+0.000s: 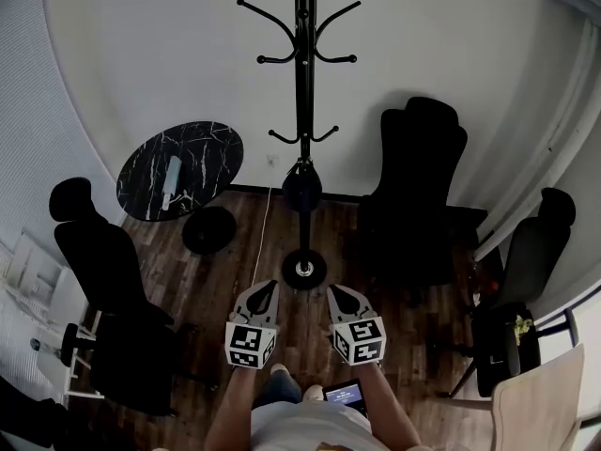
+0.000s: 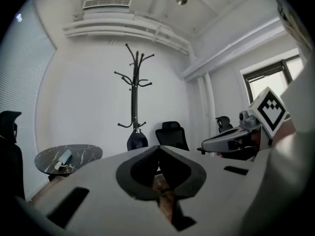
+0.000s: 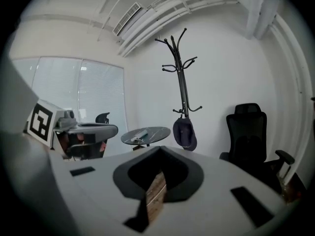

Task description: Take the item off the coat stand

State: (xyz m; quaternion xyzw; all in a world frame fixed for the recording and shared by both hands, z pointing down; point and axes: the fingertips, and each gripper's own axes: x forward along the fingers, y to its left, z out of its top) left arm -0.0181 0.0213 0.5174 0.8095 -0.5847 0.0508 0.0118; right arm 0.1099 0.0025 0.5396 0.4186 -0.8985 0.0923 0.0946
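Note:
A black coat stand rises against the white wall, its round base on the wood floor. A dark cap hangs from a low hook; it shows as the cap in the left gripper view and the cap in the right gripper view. My left gripper and right gripper are held side by side just short of the base, both shut and empty, well below the cap. The stand and the stand are some way ahead of both.
A round dark marble table with a small pale object stands left of the stand. Black office chairs sit at left, right of the stand and far right. A tan chair back is at bottom right.

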